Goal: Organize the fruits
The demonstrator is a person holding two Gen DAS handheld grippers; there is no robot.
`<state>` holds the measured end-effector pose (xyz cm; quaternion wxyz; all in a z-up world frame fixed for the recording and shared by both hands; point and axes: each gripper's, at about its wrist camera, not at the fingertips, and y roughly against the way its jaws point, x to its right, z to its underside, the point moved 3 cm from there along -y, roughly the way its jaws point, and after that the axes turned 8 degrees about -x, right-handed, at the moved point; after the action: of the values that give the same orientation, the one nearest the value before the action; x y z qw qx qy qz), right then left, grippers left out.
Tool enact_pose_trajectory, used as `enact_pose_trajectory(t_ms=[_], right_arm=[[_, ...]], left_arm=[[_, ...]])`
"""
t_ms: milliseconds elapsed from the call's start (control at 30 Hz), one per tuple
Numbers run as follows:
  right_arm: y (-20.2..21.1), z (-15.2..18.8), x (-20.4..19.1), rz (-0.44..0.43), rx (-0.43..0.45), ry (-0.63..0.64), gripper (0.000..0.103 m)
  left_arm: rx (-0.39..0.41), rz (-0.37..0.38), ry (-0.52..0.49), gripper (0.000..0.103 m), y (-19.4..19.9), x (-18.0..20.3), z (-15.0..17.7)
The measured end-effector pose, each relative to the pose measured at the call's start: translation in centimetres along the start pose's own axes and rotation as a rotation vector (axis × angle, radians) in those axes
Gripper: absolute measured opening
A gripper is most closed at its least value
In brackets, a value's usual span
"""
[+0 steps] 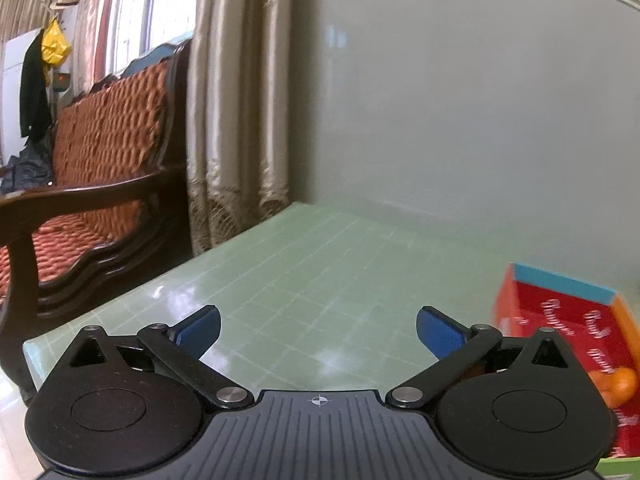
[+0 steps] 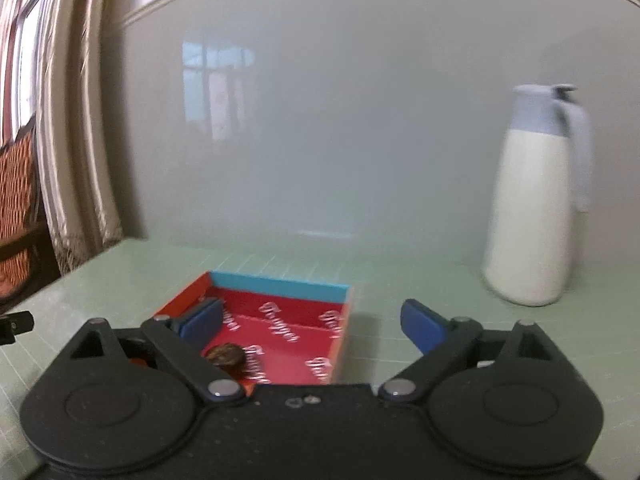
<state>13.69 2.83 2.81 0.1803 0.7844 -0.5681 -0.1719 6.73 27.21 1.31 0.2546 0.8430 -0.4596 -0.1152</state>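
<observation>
Left wrist view: we are finding the left gripper (image 1: 318, 330) standing with its jaws spread wide and nothing between them, only the bare green gridded table (image 1: 304, 276) showing in the gap. At the right edge of the frame we are noting a red box (image 1: 560, 320) with a blue far rim, and an orange fruit (image 1: 616, 386) lying inside it at the lower right, partly hidden behind the gripper body. A wooden sofa (image 1: 100, 152) with orange cushions is occupying the left of the frame, with curtains (image 1: 236, 100) beside it.

In the right wrist view we are finding the right gripper (image 2: 310, 326) likewise spread, holding nothing. The box (image 2: 280, 286) is lying just beyond it at centre-left, and a dark brown fruit (image 2: 225, 354), blurred, is resting on the box floor at lower left, close to the left finger. A white jug (image 2: 534, 200) with a grey lid is standing upright at the right of the frame, well apart from the box
</observation>
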Motion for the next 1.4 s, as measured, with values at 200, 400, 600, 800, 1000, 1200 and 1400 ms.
enact_pose_trajectory(t_ms=[200, 400, 600, 800, 1000, 1200, 1400], right_arm=[[5.7, 1.2, 4.9, 0.050, 0.010, -0.032, 0.103], [11.5, 3.4, 8.3, 0.108, 0.025, 0.001, 0.103], [15.0, 6.1, 8.7, 0.124, -0.015, 0.014, 0.103], [17.3, 8.5, 7.8, 0.161, -0.009, 0.042, 0.103], [17.0, 9.1, 7.1, 0.175, 0.032, 0.120, 0.103], [16.0, 9.6, 6.4, 0.156, 0.042, 0.132, 0.103], [15.9, 9.7, 6.1, 0.148, 0.034, 0.139, 0.103]], left_arm=[[-0.014, 0.117, -0.018, 0.103, 4.0, 4.5, 0.8], [0.001, 0.188, -0.115, 0.103, 9.8, 8.5, 3.3], [0.023, 0.238, -0.189, 0.103, 15.6, 10.9, 6.3], [0.048, 0.210, -0.220, 0.103, 18.8, 10.2, 9.5], [0.056, 0.200, -0.209, 0.103, 18.0, 9.4, 10.9], [0.055, 0.214, -0.201, 0.103, 17.6, 9.4, 11.4], [0.056, 0.220, -0.204, 0.103, 17.7, 9.4, 11.4]])
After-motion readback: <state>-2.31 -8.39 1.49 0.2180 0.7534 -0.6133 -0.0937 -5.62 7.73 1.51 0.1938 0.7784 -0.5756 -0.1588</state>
